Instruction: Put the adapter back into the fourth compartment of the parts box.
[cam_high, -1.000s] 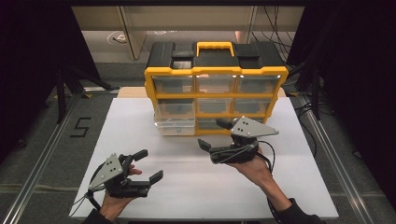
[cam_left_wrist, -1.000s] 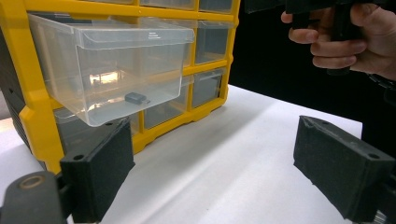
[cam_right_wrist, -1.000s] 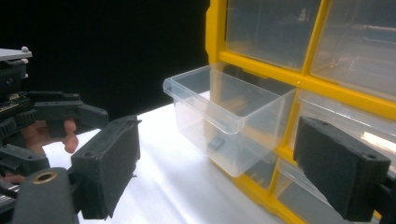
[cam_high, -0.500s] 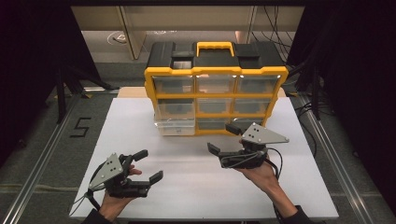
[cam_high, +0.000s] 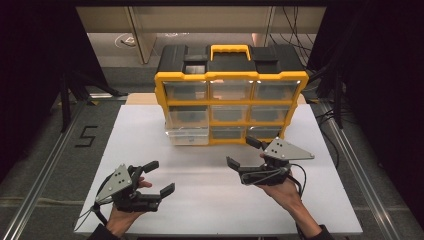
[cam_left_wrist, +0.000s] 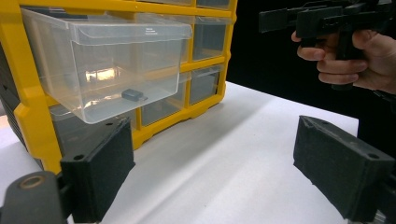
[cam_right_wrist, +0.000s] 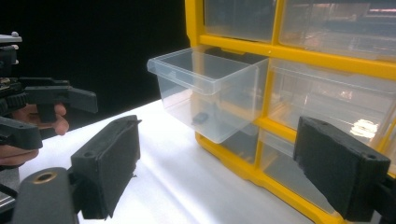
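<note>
Both the left gripper and right gripper hover spread and empty above the white table, facing the yellow drawer organizer, whose bottom-left clear drawer is pulled out, holding a small dark part.

The white table is lit brightly from above, while the surroundings are left dark. Glare is seen on the clear drawer. Near jaws are slightly blurred.

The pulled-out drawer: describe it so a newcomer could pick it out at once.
Start at the yellow organizer standing at the far side of the white table. Go to its left column. The clear drawer there juts out toward the person while its neighbours sit flush, and a small dark item lies on its floor.
</note>
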